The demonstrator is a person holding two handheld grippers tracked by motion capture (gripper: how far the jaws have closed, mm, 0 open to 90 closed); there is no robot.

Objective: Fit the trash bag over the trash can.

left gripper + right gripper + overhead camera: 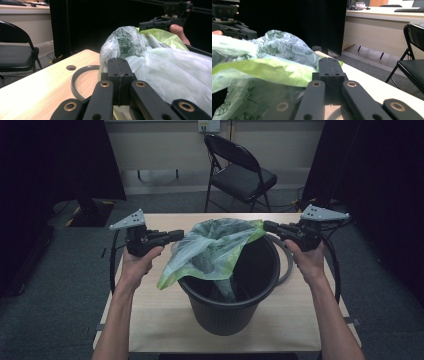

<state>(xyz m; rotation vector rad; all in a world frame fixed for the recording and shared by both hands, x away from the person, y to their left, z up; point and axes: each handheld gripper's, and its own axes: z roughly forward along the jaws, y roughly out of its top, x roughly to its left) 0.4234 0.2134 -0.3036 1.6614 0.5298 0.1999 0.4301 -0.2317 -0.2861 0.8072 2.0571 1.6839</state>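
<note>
Thin green-and-white plastic bag [215, 247] stretched over a black plastic bucket [230, 290], both tongs pinching it.

The left gripper [176, 236] has its jaws closed on the bag's left edge; the right gripper [270, 226] is closed on the lime-green edge opposite (jaws pressed flat together in both gripper views, film caught between). The bag hangs between them above the bucket's mouth, its lower part drooping inside. The bucket stands mid-way on the pale wooden table [150, 320]. A grey ring [75, 83] lies flat behind the bucket. A black folding chair [240, 172] stands beyond.
</note>
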